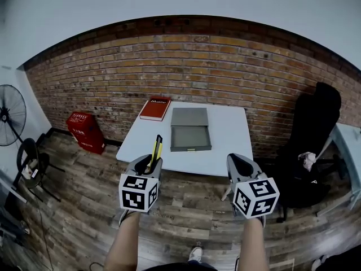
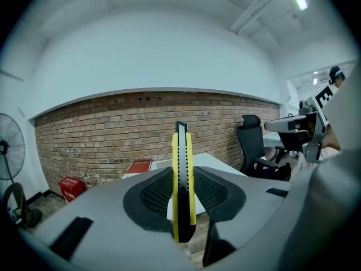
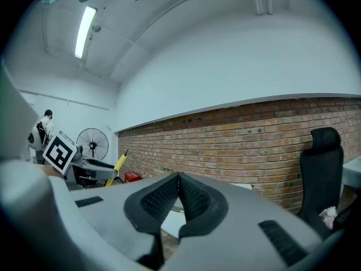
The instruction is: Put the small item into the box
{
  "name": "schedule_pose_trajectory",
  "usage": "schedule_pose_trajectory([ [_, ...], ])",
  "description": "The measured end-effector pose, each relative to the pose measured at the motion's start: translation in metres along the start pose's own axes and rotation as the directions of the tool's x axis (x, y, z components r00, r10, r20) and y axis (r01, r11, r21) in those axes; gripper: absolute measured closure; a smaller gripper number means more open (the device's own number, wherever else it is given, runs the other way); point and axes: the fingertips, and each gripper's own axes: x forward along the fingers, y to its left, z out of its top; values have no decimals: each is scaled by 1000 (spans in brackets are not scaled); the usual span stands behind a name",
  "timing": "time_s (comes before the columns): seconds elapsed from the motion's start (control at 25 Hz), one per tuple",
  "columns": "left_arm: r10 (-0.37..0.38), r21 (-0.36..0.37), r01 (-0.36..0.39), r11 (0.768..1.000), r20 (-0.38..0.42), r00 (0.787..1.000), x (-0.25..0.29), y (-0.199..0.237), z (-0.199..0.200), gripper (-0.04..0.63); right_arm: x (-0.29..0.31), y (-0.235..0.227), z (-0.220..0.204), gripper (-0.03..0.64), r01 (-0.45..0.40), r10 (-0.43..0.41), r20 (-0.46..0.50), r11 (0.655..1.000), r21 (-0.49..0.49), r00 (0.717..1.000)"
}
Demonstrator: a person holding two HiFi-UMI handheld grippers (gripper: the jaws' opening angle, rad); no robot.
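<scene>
A yellow and black utility knife (image 2: 182, 179) stands upright between the jaws of my left gripper (image 2: 181, 193), which is shut on it. In the head view the knife (image 1: 156, 151) sticks up from the left gripper (image 1: 148, 165) over the table's near edge. My right gripper (image 1: 241, 165) is at the lower right, and its pads (image 3: 179, 199) meet with nothing between them. The grey open box (image 1: 190, 129) lies on the white table (image 1: 228, 140), its lid flat behind it. The right gripper view shows the knife (image 3: 117, 167) far to the left.
A red book (image 1: 155, 108) lies on the table's far left corner. A red crate (image 1: 86, 131) stands by the brick wall at left, with a fan (image 1: 11, 114) beyond it. A black office chair (image 1: 307, 145) is at the right.
</scene>
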Motion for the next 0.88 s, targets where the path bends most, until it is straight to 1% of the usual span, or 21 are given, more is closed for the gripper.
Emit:
schedule_pose_trajectory([
  [0.2,18,8,-18,1000,-14,1000,20,-12,6,466,11,-26,-1,597,-18,18,0,1000,14,1000],
  [0.44,44,6,-44,999,-22,999,35,-18,10,466,23,-43,-5,597,-50,50,-7,999,20,999],
  [0.88,65,1,-65,998,-27,998,50,-9,10,466,45,-46,-6,597,-86,86,-13,996,14,996],
])
